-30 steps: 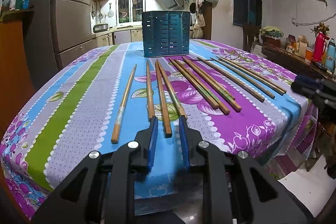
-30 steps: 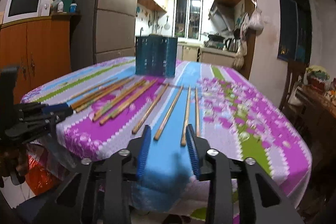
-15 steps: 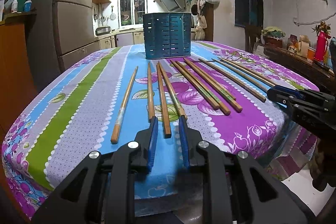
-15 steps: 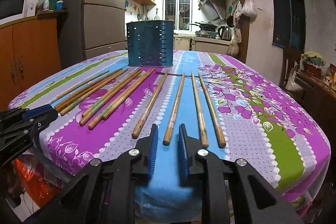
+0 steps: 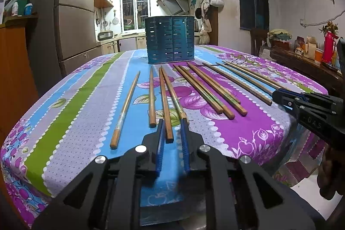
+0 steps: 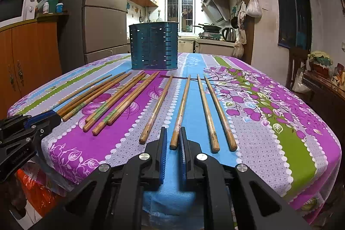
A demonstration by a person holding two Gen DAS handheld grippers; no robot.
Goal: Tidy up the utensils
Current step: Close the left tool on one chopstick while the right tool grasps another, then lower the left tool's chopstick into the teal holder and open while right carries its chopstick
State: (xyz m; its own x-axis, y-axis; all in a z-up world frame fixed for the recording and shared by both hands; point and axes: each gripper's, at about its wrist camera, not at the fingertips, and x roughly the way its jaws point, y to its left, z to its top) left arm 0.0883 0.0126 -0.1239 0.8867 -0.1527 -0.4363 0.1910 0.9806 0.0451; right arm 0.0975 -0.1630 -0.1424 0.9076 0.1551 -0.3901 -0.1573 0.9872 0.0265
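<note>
The left tool [image 5: 171, 124] has its blue pads apart around one brown wooden chopstick's [image 5: 165, 105] near end. The right tool [image 6: 173, 132] likewise straddles another wooden chopstick [image 6: 180, 109], unclamped. Beyond both stands a slotted teal metal holder [image 5: 169, 39] on the counter [image 5: 71, 113].

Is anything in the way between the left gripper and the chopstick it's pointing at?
No. The left gripper is open, and the near end of one chopstick already lies between its fingers. Nothing visible sits between them. The blue holder stands farther back.
</note>
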